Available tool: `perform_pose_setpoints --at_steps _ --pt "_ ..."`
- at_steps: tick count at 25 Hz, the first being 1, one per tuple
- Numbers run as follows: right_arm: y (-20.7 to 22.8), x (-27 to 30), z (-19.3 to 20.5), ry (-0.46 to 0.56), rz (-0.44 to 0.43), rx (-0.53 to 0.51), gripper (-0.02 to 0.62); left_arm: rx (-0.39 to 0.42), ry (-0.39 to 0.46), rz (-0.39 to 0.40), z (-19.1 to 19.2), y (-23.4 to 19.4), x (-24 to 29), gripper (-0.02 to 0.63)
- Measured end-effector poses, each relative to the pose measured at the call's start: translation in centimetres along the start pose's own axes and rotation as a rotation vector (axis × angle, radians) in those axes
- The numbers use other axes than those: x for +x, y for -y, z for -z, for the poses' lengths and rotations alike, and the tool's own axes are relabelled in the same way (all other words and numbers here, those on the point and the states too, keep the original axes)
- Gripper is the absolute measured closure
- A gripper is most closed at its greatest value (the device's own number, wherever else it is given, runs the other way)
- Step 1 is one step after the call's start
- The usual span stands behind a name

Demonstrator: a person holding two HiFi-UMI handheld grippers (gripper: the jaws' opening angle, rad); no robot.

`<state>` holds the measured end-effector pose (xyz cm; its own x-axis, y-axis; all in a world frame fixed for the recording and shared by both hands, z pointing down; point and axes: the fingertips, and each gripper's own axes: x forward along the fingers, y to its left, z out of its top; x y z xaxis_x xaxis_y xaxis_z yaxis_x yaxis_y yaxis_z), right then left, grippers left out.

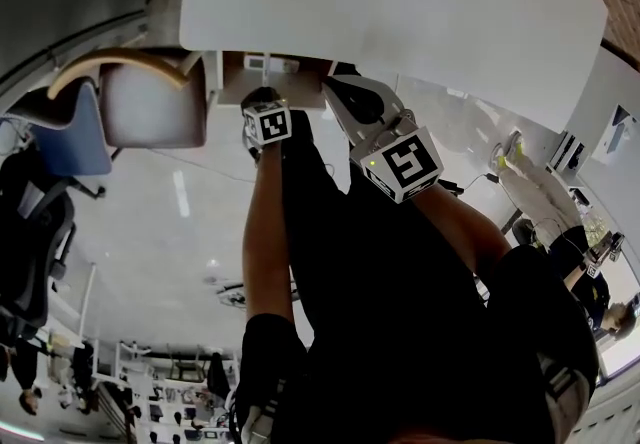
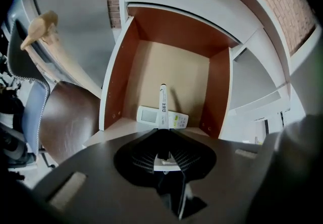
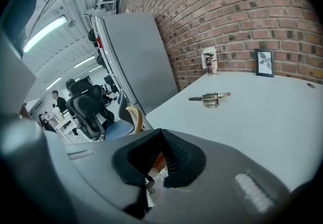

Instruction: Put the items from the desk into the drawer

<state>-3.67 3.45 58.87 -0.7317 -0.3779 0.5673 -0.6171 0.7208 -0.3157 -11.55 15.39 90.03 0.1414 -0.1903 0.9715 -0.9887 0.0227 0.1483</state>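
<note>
The drawer (image 2: 121, 71) under the white desk (image 1: 400, 2) stands open, with red-brown walls and a tan floor. A white remote-like device (image 2: 147, 115) lies at its near end. My left gripper (image 2: 162, 131) is shut on a white marker pen (image 2: 163, 101), which points up over the drawer. In the head view the left gripper (image 1: 263, 100) hovers at the drawer (image 1: 300, 67). My right gripper (image 1: 338, 87) is beside it at the desk edge. The right gripper (image 3: 160, 132) has its tips together and holds nothing. A metal clip-like item (image 3: 210, 98) lies on the desk (image 3: 262, 117).
A paper cup (image 3: 210, 60) and a small picture frame (image 3: 264, 62) stand by the brick wall. A brown chair (image 1: 150, 102) with a curved wooden back sits left of the drawer, and a blue chair (image 1: 70, 132) stands beyond it. Office chairs and people are farther off.
</note>
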Motion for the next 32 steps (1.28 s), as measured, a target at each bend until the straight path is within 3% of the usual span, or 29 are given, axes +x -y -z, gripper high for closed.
perform_pose_setpoints --at_steps 21,28,32 --pt "2.5 -0.6 1.7 -0.025 0.039 0.043 0.592 0.039 -0.145 -0.015 0.7 0.4 3.2 0.518" --pt "2.9 -0.9 2.0 -0.017 0.049 0.058 0.592 0.034 -0.141 -0.024 0.4 0.4 3.3 0.51" --pt "3.0 -1.0 2.2 -0.012 0.053 0.064 0.592 0.035 -0.142 -0.016 0.4 0.6 3.5 0.47"
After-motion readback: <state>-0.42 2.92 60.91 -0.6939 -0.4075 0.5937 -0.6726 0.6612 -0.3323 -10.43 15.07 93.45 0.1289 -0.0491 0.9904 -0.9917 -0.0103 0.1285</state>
